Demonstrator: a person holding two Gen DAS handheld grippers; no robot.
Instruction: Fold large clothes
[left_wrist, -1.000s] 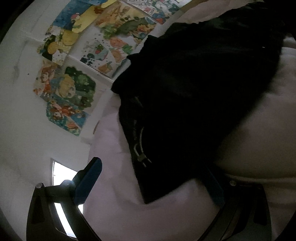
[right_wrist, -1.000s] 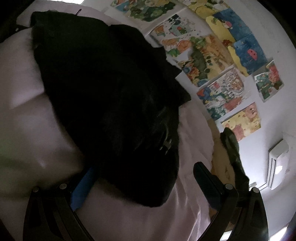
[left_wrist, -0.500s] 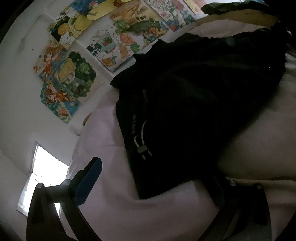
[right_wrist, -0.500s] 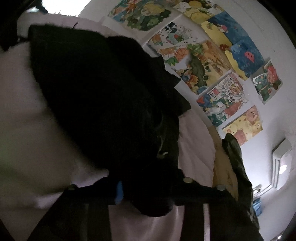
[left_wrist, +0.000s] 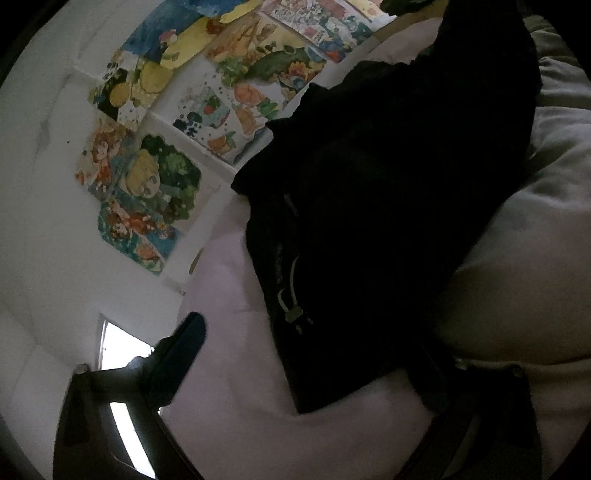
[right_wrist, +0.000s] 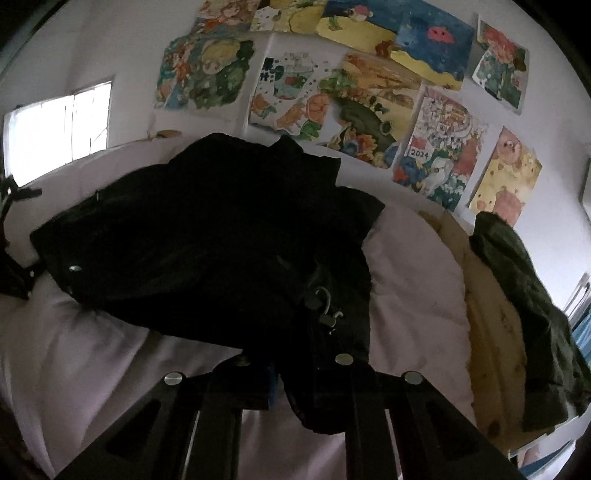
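Right gripper (right_wrist: 291, 373) is closing, its jaws pinching the near hem of the black garment (right_wrist: 207, 251), matte dark fabric with a pale drawstring cord and toggle (right_wrist: 325, 310). Left gripper (left_wrist: 314, 373) is closing too, wide apart, the garment's corner lying between the jaws; pads not seen pressing. Garment is lying crumpled on a puffy, soft pinkish-white duvet (right_wrist: 413, 280). Beyond, an olive jacket (right_wrist: 524, 325) is draping over cream bedding. Colourful paper drawings (right_wrist: 369, 103) are covering the white wall.
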